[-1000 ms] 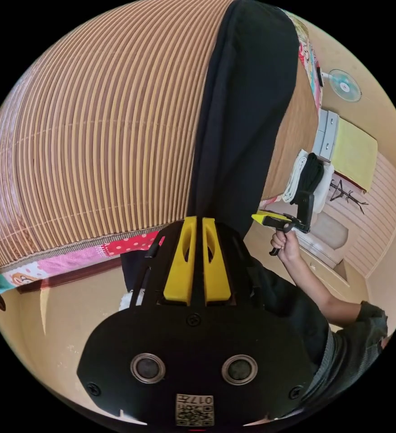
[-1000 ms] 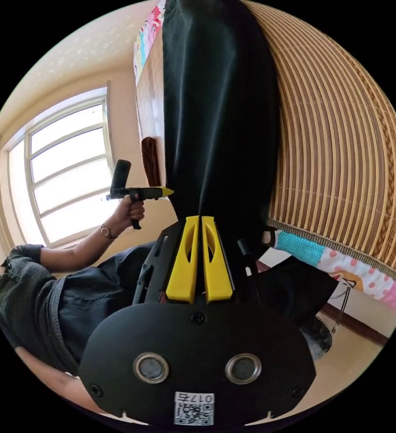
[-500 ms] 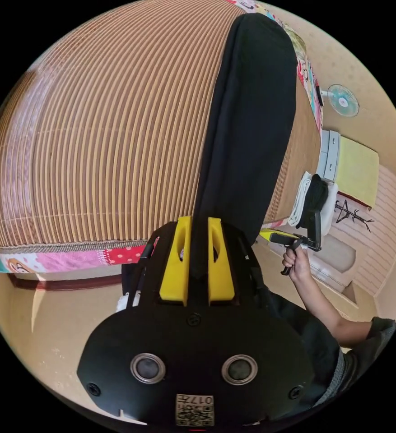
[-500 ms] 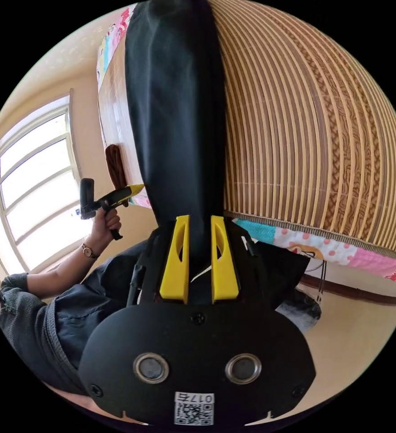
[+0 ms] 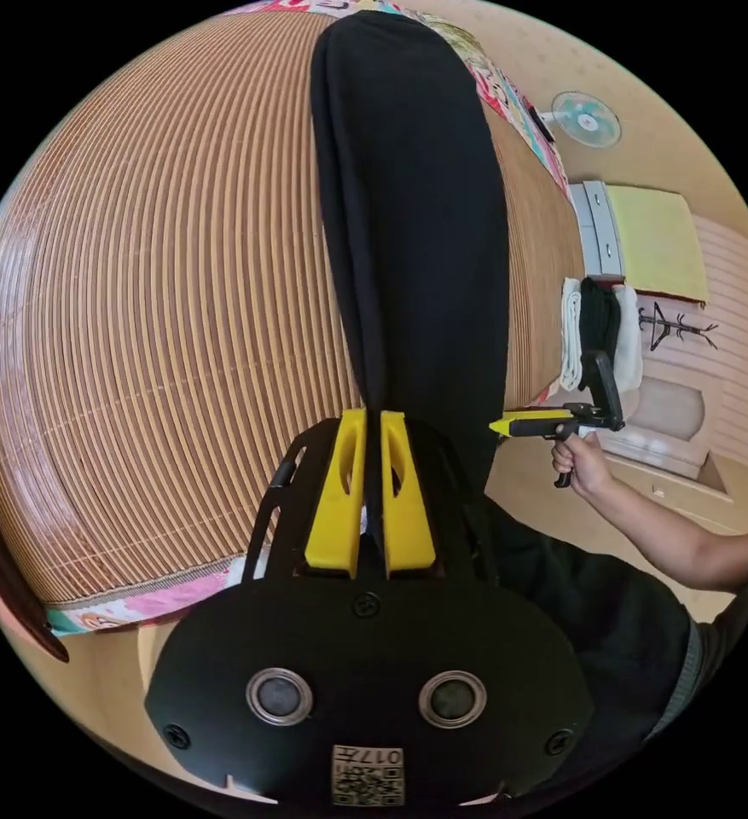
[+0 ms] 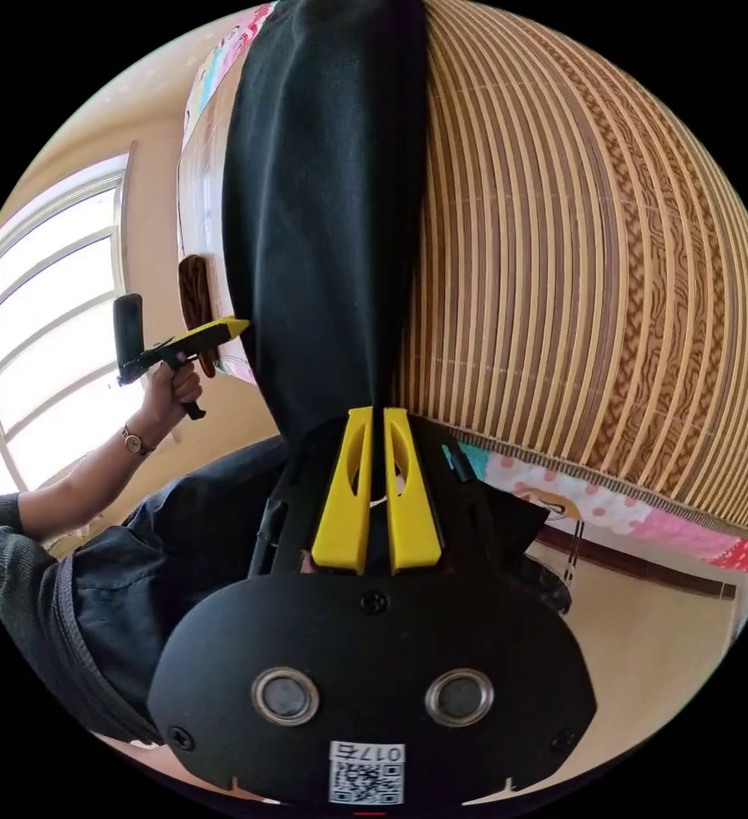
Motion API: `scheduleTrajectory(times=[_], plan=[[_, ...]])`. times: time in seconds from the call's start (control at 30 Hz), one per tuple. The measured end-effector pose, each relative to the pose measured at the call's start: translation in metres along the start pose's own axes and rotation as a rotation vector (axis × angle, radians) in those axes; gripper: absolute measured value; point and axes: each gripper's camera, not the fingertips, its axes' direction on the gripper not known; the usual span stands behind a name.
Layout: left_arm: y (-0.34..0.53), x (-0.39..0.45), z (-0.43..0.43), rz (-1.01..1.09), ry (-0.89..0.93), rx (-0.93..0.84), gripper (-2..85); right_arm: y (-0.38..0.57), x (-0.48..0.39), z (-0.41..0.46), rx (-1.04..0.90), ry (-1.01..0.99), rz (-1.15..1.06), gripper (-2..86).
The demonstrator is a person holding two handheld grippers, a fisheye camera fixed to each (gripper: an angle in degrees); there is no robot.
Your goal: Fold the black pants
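Across the bamboo mat point(image 5: 160, 299) black pants point(image 5: 412, 222) stretch lengthwise away from both clenched claws, left claw point(image 5: 373, 422) and right claw point(image 6: 372, 420)

Each camera rides just behind its own hand-held gripper, low at the near edge of the bed, facing along the bamboo mat point(image 5: 160, 299) toward the far side. The left gripper view looks from the left and takes in the right hand-held gripper point(image 5: 501, 425) against the wall with a fan point(image 5: 587, 119). The right gripper view looks from the right and takes in the left hand-held gripper point(image 6: 235, 324) before a window point(image 6: 41, 316). Both views share the black pants point(image 5: 416, 222) close ahead and the mat.
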Motion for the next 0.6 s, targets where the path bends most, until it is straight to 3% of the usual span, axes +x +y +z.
scheduleTrajectory(times=[0.13, 0.23, 0.33, 0.6], plan=[[0.022, 0.004, 0.026, -0.006, 0.040, -0.189, 5.5, 0.036, 0.012, -0.003, 0.027, -0.107, 0.009, 5.5], [0.023, -0.017, 0.006, -0.052, 0.133, -0.059, 8.0, 0.037, 0.038, -0.034, 0.177, -0.305, 0.016, 9.4], [0.001, -0.051, -0.009, -0.134, 0.284, 0.051, 11.5, 0.014, 0.064, -0.060, 0.293, -0.349, 0.030, 12.3], [-0.100, -0.073, -0.012, -0.131, 0.344, 0.097, 11.5, -0.088, 0.070, -0.055, 0.254, -0.458, -0.039, 12.1]])
